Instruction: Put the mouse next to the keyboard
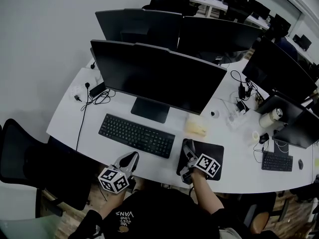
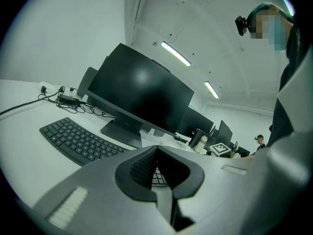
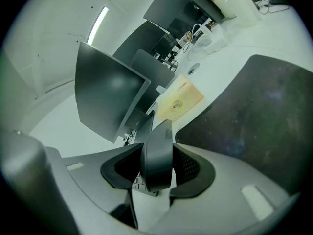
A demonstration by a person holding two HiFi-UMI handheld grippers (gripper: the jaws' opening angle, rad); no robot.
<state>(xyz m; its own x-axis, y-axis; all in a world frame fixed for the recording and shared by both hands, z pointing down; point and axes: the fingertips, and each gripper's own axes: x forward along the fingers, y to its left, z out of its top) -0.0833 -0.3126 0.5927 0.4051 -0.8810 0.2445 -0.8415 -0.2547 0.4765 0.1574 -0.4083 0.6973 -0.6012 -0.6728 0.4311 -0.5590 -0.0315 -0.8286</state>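
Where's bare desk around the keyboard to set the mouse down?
Free: the mouse pad's right half; the desk between keyboard and black cable, left; the patch between monitor stand and yellow box. The keyboard-to-pad gap is narrow. Crowded: cable clutter far right.

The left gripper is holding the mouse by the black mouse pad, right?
No, it is the right gripper that holds the mouse by the black mouse pad. The right gripper view shows the mouse clamped between its jaws; the left gripper is shut and empty.

The right hand-held gripper [image 1: 188,152] hangs over a mouse pad [image 1: 213,149].
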